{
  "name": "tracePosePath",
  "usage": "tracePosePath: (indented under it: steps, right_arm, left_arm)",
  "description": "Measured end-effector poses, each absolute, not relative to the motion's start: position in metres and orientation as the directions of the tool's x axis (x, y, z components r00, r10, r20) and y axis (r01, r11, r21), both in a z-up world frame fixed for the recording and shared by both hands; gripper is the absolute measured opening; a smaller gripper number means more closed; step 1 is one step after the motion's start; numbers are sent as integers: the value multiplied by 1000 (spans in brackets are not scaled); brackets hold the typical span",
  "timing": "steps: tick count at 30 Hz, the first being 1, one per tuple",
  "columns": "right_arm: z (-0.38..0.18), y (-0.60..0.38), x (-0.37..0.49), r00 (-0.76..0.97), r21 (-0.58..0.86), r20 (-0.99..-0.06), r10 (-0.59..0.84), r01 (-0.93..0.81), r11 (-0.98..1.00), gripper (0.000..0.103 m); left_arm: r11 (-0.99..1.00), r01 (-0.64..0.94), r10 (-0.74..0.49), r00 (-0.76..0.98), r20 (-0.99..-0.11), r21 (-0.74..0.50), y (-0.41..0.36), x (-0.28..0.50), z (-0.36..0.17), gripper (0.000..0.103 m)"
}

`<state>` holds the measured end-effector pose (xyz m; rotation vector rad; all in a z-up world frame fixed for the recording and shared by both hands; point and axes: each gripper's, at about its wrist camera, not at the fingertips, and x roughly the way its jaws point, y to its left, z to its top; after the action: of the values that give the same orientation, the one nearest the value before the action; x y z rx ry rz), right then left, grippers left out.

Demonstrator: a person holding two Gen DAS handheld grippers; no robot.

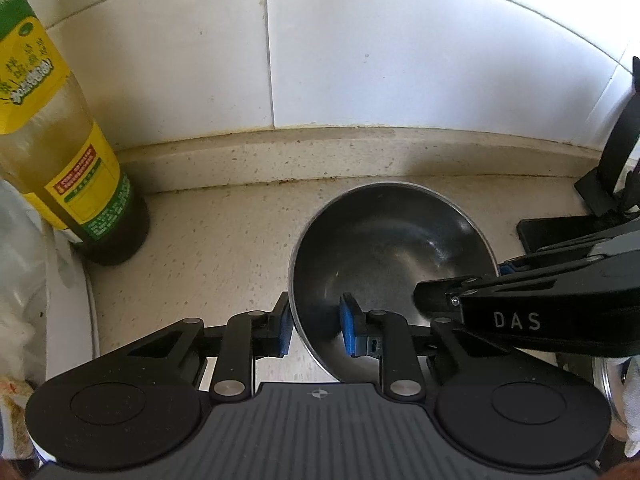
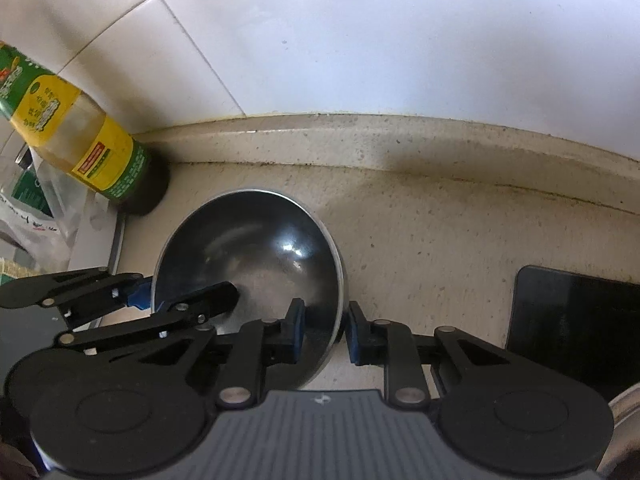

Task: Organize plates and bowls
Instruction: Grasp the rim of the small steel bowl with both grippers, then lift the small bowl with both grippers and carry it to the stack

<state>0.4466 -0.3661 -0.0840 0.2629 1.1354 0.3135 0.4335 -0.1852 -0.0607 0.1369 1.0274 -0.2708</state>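
We see the left gripper (image 1: 318, 326) nearest its own camera, its blue pads pinching the near-left rim of the steel bowl (image 1: 384, 248), one pad outside the wall and one inside. In the right wrist view, the right gripper (image 2: 326, 330) clamps the bowl's right rim the same way, one pad inside and one outside. Each gripper also shows in the other's view, reaching in from the side.

The bowl sits on the speckled beige countertop (image 1: 224, 248), between the two grippers and empty inside. Just right of it lies a flat black slab (image 2: 576, 320). Farther back on the left stands an oil bottle (image 1: 80, 168) with a yellow and green label, near the raised counter edge. Behind everything rises the white tiled wall (image 1: 400, 48).
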Motion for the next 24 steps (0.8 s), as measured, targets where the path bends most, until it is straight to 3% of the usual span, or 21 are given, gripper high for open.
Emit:
tracePosePath:
  steps: [24]
  right_arm:
    - [-35, -350, 369, 433, 327, -823, 367, -167, 930, 46]
  left_arm:
    - [953, 301, -158, 575, -803, 29, -178, 355, -15, 34]
